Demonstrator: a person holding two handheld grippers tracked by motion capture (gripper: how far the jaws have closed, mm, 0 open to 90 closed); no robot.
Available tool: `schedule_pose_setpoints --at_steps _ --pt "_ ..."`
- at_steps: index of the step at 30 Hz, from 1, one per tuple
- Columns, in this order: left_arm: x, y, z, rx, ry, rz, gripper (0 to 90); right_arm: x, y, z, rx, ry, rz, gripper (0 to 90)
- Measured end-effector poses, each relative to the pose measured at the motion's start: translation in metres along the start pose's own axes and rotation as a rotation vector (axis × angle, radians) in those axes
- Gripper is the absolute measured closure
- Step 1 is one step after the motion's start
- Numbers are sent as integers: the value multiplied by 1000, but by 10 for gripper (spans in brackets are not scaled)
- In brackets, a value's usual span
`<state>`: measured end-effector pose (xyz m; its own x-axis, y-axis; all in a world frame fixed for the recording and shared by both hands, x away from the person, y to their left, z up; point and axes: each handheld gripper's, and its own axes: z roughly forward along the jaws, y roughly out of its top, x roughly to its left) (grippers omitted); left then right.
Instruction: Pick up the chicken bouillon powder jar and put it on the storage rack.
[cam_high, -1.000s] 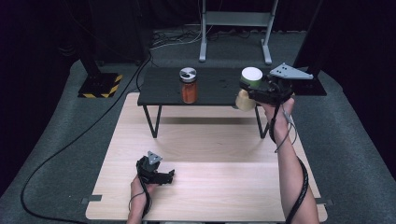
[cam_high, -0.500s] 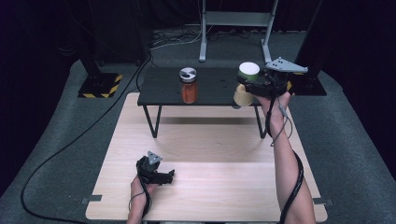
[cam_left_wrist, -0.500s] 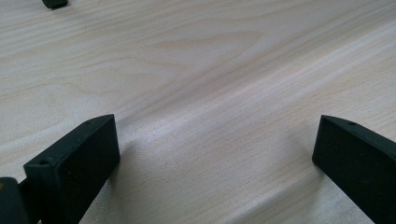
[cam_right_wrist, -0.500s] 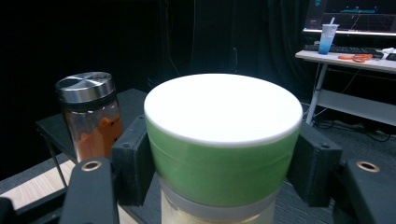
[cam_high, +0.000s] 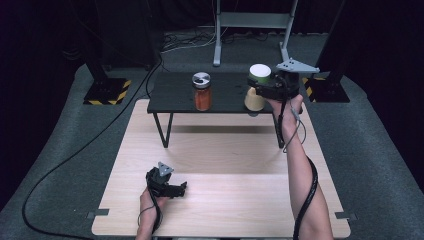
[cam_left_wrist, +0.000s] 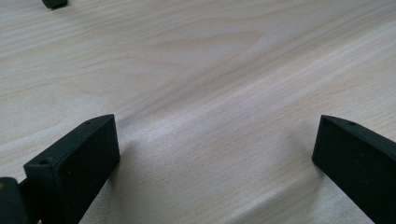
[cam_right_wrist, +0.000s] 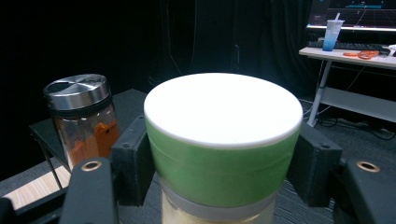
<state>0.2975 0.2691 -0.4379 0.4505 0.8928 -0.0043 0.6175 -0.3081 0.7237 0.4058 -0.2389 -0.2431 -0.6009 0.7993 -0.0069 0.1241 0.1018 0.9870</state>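
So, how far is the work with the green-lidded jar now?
Done: the jar with orange contents stands on the small black table. In hand: the right gripper is shut on the green-lidded jar, jaws pressing both sides of the lid; whether its base touches the black table I cannot tell. Left: probably setting it down and releasing. The left gripper lies open on the wooden table.

right tongs (cam_high: 260, 89) clamped, arm outstretched; left tongs (cam_high: 176, 189) spread wide, low.
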Motion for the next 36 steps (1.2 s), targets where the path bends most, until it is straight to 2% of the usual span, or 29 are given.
schedule_pose_setpoints --at_steps 16,19,30,36 --pt "0 0 0 0 0 0 3 -2 0 12 11 -4 13 329" --pt "0 0 0 -1 0 0 3 -4 -5 12 -5 -3 27 330" --pt "0 0 0 0 0 0 3 -5 -8 13 -12 4 33 330" --pt "0 0 0 0 0 0 3 -5 -8 13 -14 3 23 330"
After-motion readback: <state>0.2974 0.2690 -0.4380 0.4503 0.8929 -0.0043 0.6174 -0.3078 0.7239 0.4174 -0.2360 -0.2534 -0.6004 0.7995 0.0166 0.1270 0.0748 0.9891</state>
